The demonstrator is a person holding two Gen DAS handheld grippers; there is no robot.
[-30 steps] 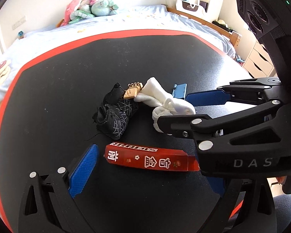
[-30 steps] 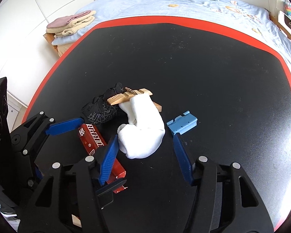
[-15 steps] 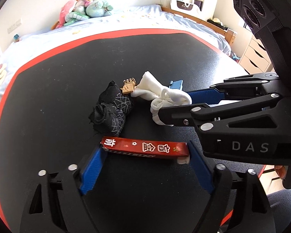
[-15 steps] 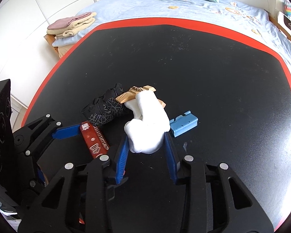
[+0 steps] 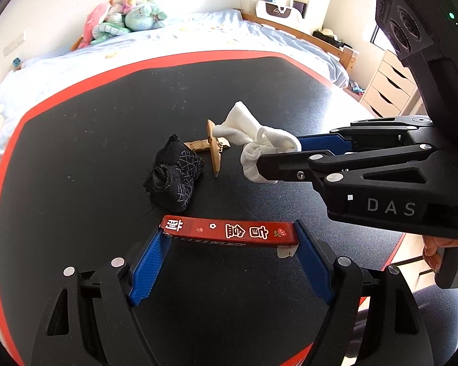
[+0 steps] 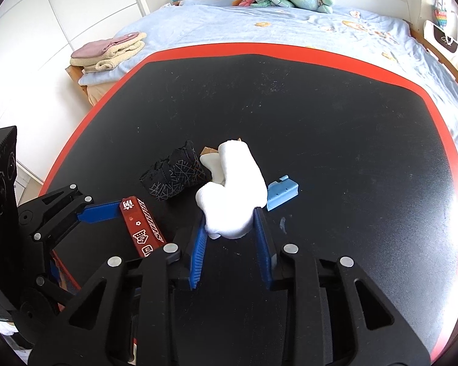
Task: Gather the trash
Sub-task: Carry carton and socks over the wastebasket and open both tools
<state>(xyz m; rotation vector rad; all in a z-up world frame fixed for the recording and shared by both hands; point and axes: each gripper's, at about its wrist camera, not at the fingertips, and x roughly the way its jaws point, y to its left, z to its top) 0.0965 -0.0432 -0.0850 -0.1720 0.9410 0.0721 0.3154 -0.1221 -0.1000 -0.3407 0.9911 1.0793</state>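
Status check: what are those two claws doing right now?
Left claw shut on long red wrapper. Right claw closing on white sock. Black patterned sock alongside, nothing blocking.

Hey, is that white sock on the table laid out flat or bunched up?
Bunched up. The white sock is folded over itself into a lump, its near end pinched between the right gripper's blue fingers.
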